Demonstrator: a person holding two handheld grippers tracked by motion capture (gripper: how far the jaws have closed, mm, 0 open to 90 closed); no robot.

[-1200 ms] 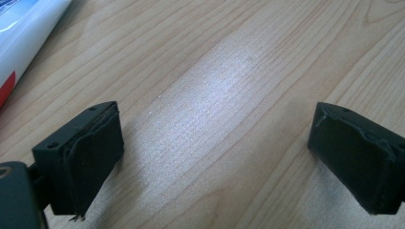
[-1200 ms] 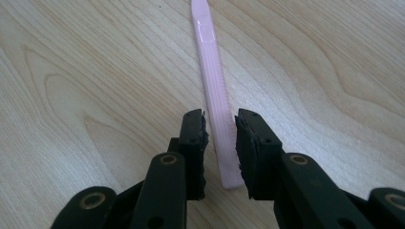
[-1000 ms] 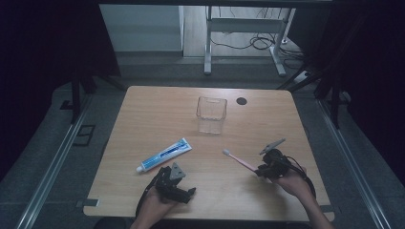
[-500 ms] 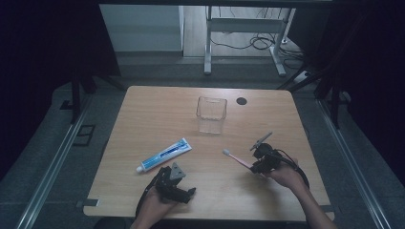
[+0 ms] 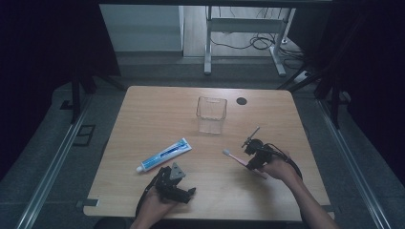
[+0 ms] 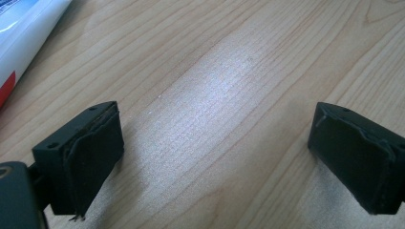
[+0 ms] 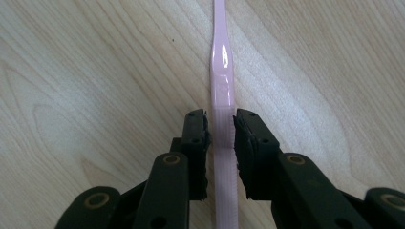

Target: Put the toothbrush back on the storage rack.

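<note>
Right gripper (image 7: 220, 131) has its jaws closed on the pink toothbrush (image 7: 222, 67), the pads pressing the handle from both sides. From above I see the brush head (image 5: 226, 152) on the table (image 5: 143, 109), but my hand hides the handle end. Left gripper (image 6: 215, 152) stands wide open over bare wood, nothing between the jaws. Its view cuts off the toothpaste (image 6: 19, 33) at the corner. Clear cup (image 5: 211, 114) stands upright mid-table, and I see nothing inside it.

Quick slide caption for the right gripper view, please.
Right hand-held gripper with its jaws on either side of a slim pink plastic toothbrush lying on the light wooden table.
</note>
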